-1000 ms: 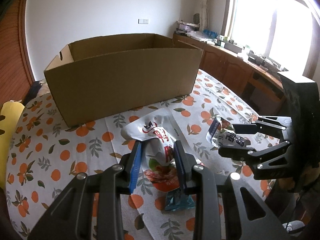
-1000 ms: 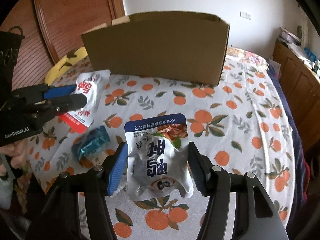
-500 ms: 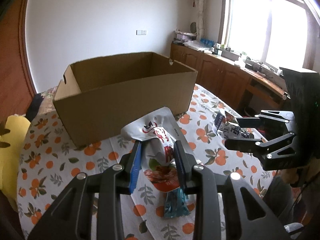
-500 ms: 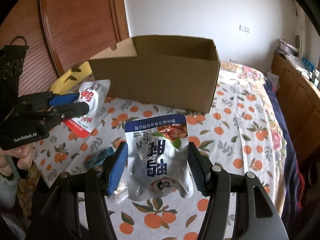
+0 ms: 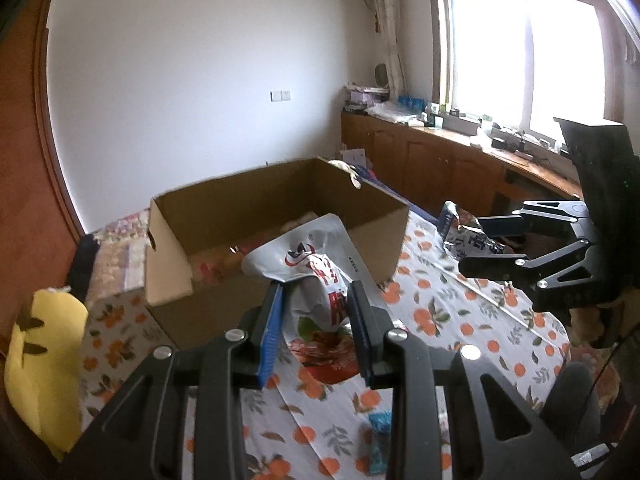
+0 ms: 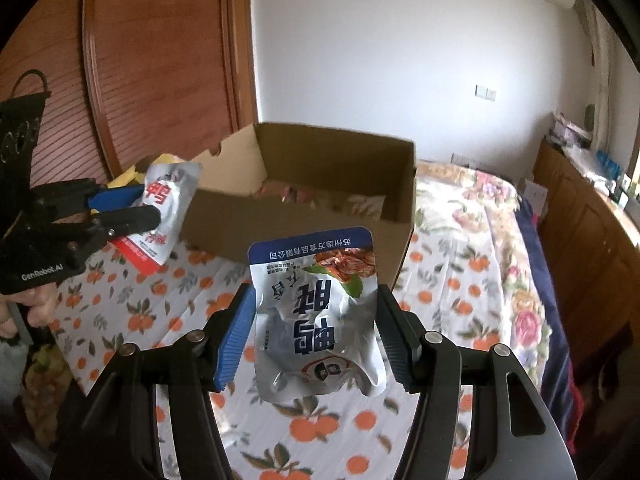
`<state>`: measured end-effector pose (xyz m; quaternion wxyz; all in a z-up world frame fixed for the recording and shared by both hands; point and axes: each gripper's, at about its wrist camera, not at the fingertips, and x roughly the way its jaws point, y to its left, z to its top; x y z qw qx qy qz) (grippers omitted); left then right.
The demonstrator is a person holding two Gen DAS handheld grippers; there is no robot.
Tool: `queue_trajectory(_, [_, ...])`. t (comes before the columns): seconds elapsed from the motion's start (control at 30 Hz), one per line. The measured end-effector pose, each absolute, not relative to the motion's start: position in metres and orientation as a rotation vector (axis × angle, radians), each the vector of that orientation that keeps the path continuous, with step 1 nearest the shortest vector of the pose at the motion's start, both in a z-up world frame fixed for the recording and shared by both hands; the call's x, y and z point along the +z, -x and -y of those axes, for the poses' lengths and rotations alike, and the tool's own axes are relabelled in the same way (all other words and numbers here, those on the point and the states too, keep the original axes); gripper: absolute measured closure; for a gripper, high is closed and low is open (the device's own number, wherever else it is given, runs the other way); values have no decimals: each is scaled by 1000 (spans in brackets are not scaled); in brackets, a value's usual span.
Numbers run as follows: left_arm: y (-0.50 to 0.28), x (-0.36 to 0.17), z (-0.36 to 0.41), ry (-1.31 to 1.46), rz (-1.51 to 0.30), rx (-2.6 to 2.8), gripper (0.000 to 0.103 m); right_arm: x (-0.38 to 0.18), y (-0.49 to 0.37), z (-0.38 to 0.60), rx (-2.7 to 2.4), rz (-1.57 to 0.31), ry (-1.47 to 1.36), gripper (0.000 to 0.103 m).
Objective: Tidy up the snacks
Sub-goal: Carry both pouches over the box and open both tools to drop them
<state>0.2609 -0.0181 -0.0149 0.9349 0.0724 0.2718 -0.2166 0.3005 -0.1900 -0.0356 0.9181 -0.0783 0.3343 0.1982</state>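
Note:
My left gripper point(image 5: 316, 312) is shut on a silver and red snack pouch point(image 5: 320, 280) and holds it in the air in front of the open cardboard box point(image 5: 176, 248). My right gripper point(image 6: 316, 320) is shut on a silver and blue snack pouch point(image 6: 316, 312), also raised, near the box's point(image 6: 336, 152) front right corner. Each gripper shows in the other view: the right one point(image 5: 476, 248) with its pouch point(image 5: 460, 232), the left one point(image 6: 132, 208) with its pouch point(image 6: 164, 208). Several snack packs lie inside the box point(image 6: 320, 196).
A small blue packet point(image 5: 380, 436) lies on the orange-print tablecloth point(image 5: 460, 320) below my left gripper. A yellow cushion point(image 5: 44, 360) sits at the table's left. Wooden cabinets point(image 5: 440, 164) run under the window. A wooden door point(image 6: 160, 60) stands behind the box.
Both grippers have lifted their pouches higher above the table and nearer the box. The inside of the box now shows in both views.

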Motion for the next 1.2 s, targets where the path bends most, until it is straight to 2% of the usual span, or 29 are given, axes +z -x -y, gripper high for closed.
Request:
queue_trajectory(0.43, [-324,8,5,-132,-502,-416,73,-10,-352,175,414,-627,206,42])
queue_trajectory(0.8, [-383,-18,-8,-85,-562,-388,72,-16,-397,164,420,-636,220,42])
queue_trajectory(1.2, [-407,-38,-4,-81,-627,-387,72,-23,-440,157,408,-661,198,42])
